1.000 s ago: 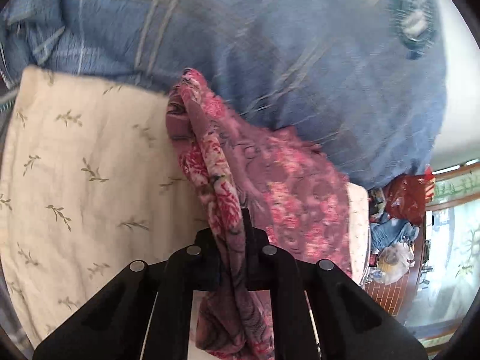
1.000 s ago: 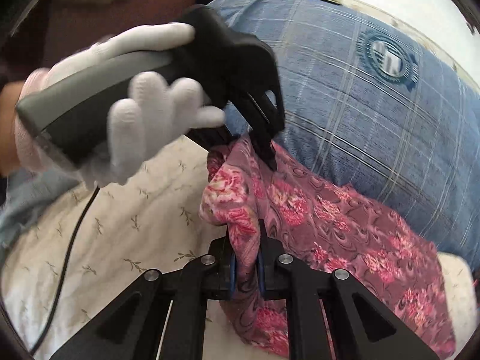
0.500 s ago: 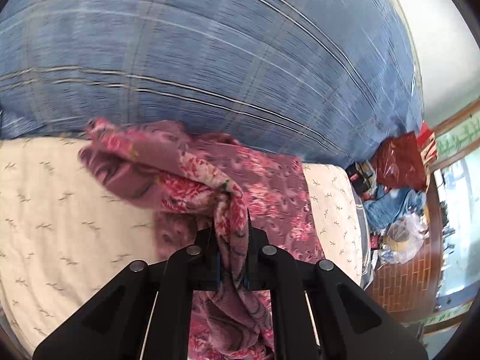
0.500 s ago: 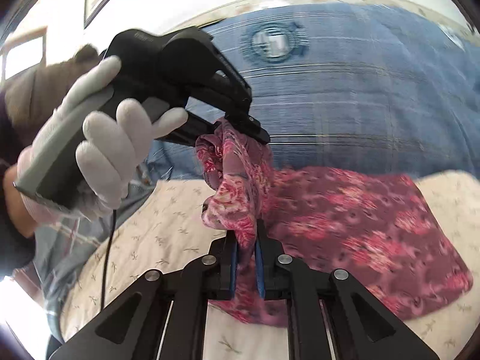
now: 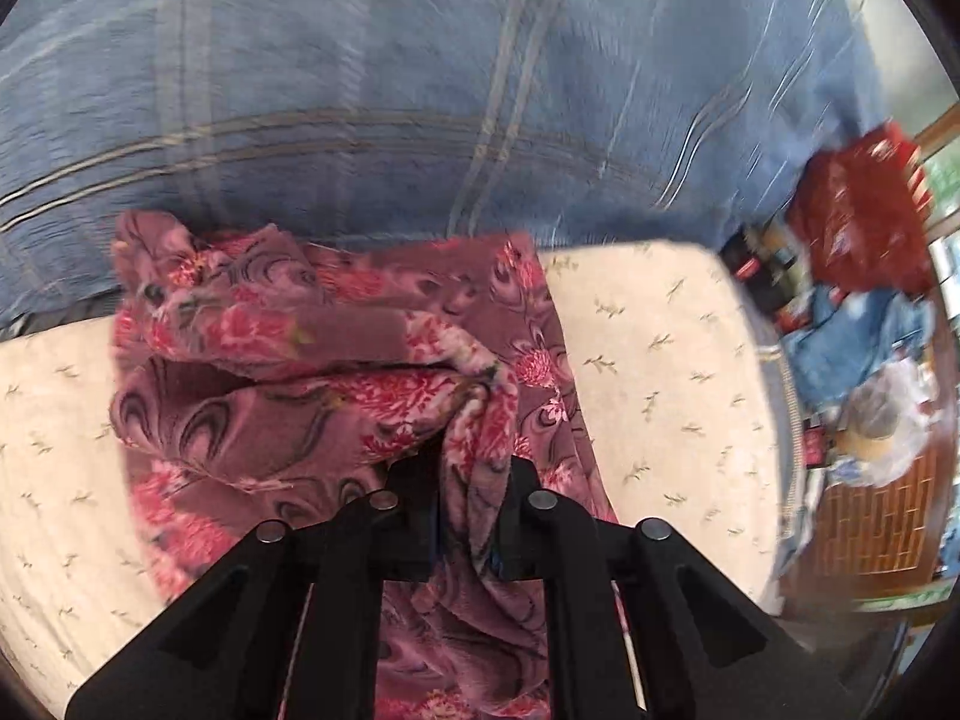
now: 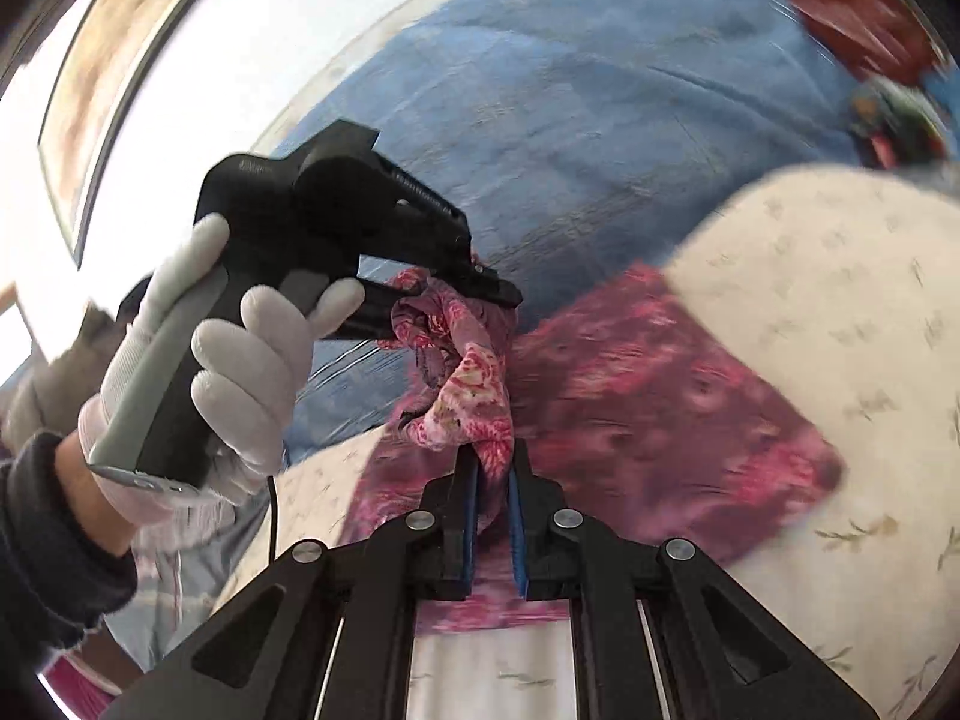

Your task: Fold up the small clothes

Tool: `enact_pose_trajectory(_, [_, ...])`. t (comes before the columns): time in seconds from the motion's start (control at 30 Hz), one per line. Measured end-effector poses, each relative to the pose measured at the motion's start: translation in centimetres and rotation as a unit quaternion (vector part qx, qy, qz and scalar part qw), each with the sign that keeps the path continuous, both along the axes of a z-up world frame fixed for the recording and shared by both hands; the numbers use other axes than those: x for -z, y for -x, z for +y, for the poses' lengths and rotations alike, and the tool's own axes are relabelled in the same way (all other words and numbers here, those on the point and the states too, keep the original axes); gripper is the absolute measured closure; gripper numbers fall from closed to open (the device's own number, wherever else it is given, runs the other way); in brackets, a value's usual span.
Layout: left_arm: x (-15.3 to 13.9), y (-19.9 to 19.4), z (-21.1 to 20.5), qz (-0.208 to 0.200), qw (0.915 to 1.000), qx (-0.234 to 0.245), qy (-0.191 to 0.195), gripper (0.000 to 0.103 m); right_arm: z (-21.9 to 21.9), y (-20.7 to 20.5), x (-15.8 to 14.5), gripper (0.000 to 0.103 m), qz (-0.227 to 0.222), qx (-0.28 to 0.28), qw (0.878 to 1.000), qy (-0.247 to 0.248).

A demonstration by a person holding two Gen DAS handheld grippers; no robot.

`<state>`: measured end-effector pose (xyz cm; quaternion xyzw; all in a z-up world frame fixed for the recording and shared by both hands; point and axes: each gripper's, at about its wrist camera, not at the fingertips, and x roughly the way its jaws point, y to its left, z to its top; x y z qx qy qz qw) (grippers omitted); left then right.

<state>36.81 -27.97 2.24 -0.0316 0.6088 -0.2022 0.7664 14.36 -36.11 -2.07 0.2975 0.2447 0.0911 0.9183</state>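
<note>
A maroon floral garment (image 5: pixel 288 414) lies partly folded on the cream sprigged bedsheet (image 5: pixel 660 372). My left gripper (image 5: pixel 474 468) has a bunched edge of it between its fingers; its jaws are opening, with the cloth still filling the gap. In the right wrist view the same garment (image 6: pixel 660 408) spreads flat to the right, and my right gripper (image 6: pixel 492 480) is shut on a gathered fold of it. The left gripper (image 6: pixel 480 294), held by a white-gloved hand (image 6: pixel 240 360), pinches the cloth just above and behind the right one.
A big blue plaid quilt (image 5: pixel 420 90) is heaped behind the garment. Past the bed's right edge there is a red bag (image 5: pixel 858 222), blue cloth (image 5: pixel 858 342) and other clutter on a tiled floor (image 5: pixel 870 516). A cable (image 6: pixel 273 516) hangs from the left gripper.
Both grippers have swept sideways together, carrying the garment's pinched edge over the part lying flat. The right wrist view has rolled. The gap between the left fingers looks a little wider.
</note>
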Motion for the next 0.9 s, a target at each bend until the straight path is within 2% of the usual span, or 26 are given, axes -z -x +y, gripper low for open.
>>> enact_pose_trajectory(0.1, [1.4, -0.3, -2.2, 0.005, 0.9991, 0.005, -0.043, 0.084, -2.1, -0.2, 2.4, 0.095, 0.021, 0.009, 0.998, -0.060])
enact_pose_trajectory(0.17, [1.1, -0.2, -2.9, 0.000, 0.9987, 0.011, -0.049, 0.082, -3.0, -0.7, 3.3, 0.091, 0.038, 0.005, 0.995, -0.095])
enact_pose_trajectory(0.3, [-2.1, -0.2, -2.3, -0.008, 0.9999, 0.013, -0.001, 0.081, -3.2, -1.4, 3.8, 0.089, 0.056, -0.001, 0.992, -0.113])
enact_pose_trajectory(0.37, [-4.6, 0.2, -1.0, -0.035, 0.9992, 0.006, 0.018, 0.075, -3.5, -1.3, 4.0, 0.088, 0.061, 0.001, 0.991, -0.122])
enact_pose_trajectory(0.4, [-5.6, 0.4, -0.2, -0.049, 0.9987, 0.001, 0.017, 0.072, -3.7, -1.1, 4.0, 0.086, 0.061, 0.003, 0.990, -0.125])
enact_pose_trajectory(0.47, [-6.6, 0.7, 1.8, -0.069, 0.9975, -0.012, 0.012, 0.058, -4.1, -0.2, 3.5, 0.084, 0.056, 0.020, 0.991, -0.119])
enact_pose_trajectory(0.53, [-6.6, 1.1, 5.2, -0.079, 0.9964, -0.033, 0.003, 0.056, -5.4, 1.4, 2.2, 0.082, 0.029, 0.054, 0.991, -0.117])
enact_pose_trajectory(0.57, [-6.3, 1.2, 6.6, -0.077, 0.9961, -0.043, 0.000, 0.056, -6.4, 2.1, 1.4, 0.079, 0.010, 0.075, 0.990, -0.118])
enact_pose_trajectory(0.6, [-5.3, 1.5, 9.0, -0.068, 0.9957, -0.063, 0.002, 0.056, -7.3, 2.2, 0.5, 0.069, -0.006, 0.089, 0.989, -0.121])
enact_pose_trajectory(0.63, [-4.5, 1.5, 10.3, -0.059, 0.9955, -0.073, 0.006, 0.056, -8.0, 1.7, -0.1, 0.054, -0.013, 0.090, 0.988, -0.124])
enact_pose_trajectory(0.7, [-2.4, 1.6, 13.1, -0.030, 0.9943, -0.100, 0.021, 0.056, -8.8, -2.2, -1.4, 0.041, 0.007, 0.050, 0.993, -0.106])
enact_pose_trajectory(0.8, [0.7, 2.7, 15.6, 0.012, 0.9896, -0.125, 0.071, 0.056, -8.4, -9.9, -2.2, 0.041, 0.066, -0.040, 0.993, -0.086])
enact_pose_trajectory(0.9, [2.1, 3.2, 16.6, 0.020, 0.9854, -0.132, 0.105, 0.056, -7.5, -16.2, -0.6, 0.041, 0.137, -0.071, 0.986, -0.071])
